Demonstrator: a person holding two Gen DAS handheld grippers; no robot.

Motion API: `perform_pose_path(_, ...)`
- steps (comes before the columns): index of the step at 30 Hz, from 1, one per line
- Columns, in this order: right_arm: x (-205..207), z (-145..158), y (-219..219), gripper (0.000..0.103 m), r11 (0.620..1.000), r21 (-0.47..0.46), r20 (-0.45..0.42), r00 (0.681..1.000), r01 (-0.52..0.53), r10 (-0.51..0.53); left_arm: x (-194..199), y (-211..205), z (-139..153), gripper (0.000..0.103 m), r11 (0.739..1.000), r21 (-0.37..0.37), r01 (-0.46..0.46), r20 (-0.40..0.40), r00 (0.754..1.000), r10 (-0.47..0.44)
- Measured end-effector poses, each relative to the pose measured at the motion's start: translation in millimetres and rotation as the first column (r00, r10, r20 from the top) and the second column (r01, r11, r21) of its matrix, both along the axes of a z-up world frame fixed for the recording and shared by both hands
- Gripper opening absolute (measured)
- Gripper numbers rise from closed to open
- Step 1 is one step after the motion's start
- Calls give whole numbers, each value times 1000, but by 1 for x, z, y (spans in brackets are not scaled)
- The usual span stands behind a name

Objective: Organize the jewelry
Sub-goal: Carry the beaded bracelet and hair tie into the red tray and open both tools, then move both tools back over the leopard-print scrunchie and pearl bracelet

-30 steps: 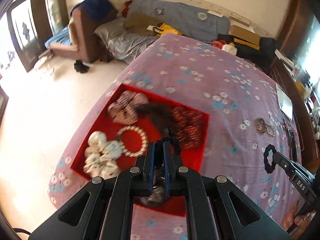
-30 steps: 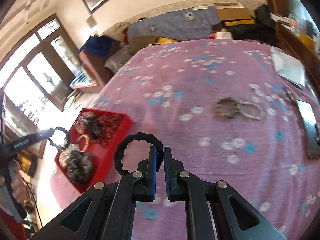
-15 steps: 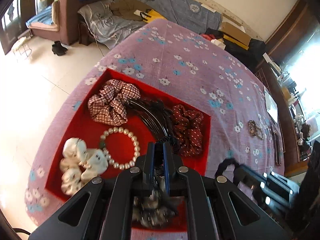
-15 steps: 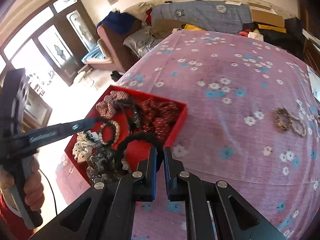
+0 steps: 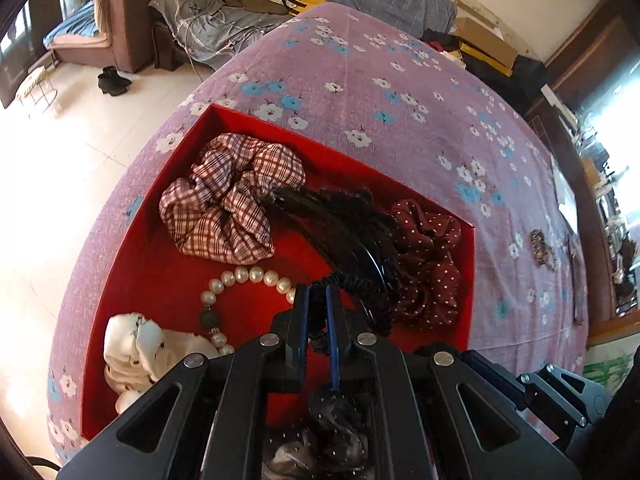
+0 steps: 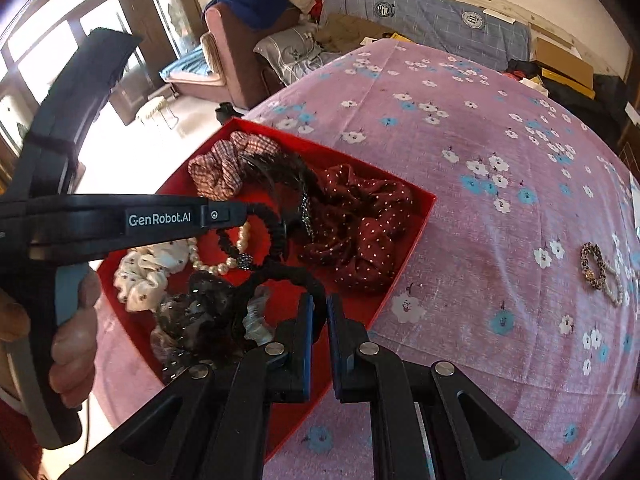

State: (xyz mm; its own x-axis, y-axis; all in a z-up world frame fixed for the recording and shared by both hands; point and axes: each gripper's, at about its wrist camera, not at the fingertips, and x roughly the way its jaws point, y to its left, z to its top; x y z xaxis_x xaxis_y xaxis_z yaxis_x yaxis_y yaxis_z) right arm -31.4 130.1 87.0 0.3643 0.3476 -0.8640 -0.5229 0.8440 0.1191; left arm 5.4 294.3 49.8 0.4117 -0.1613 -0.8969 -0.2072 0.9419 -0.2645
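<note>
A red tray [image 5: 224, 114] [image 6: 416, 232] lies on the flowered purple cloth. It holds a plaid scrunchie [image 5: 228, 196], a black hair clip [image 5: 344, 232], a dotted maroon scrunchie [image 6: 360, 228], a pearl bracelet [image 5: 244, 276], a cream scrunchie [image 5: 136, 344] and a dark sheer scrunchie [image 6: 200, 316]. My left gripper [image 5: 316, 296] [image 6: 240, 214] is shut on a black spiral hair tie [image 6: 276, 228] just above the tray. My right gripper [image 6: 318, 304] is shut on a second black hair tie [image 6: 288, 274] over the tray's near edge.
Two bracelets [image 6: 596, 266] lie on the cloth at the right. A phone [image 5: 576, 280] lies near the right edge. A sofa with clothes [image 6: 256, 52] and boxes [image 6: 560, 56] stand beyond the table. The floor [image 5: 48, 152] drops away on the left.
Both grippers have moved in over the red tray with their hair ties and come lower and closer to it. The right gripper has swung left from the bare cloth.
</note>
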Motion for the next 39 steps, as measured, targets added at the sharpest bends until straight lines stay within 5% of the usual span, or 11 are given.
perform_pose_path(16,7,-10,6,13,1000,15,-31,999,-7,8,-9,-16,29,10,978,206,18,21,1000,-23)
perform_pose_path(21,1,-2,2,31,999,50,-27,1000,-1,2,-17,-17,46,32,961,275,-24,45,999,12)
perform_pose_path(24,-1,3,-3,32,998,65,-26,1000,8,-6,-21,-17,55,35,948,314,-41,59,998,24)
perform_pose_path(30,-5,13,-29,41,990,109,-41,996,86,-82,-27,-24,65,40,921,387,-50,79,997,20)
perform_pose_path(39,-4,11,-84,44,958,127,-75,966,257,-249,-24,-54,67,42,921,388,25,73,996,-57)
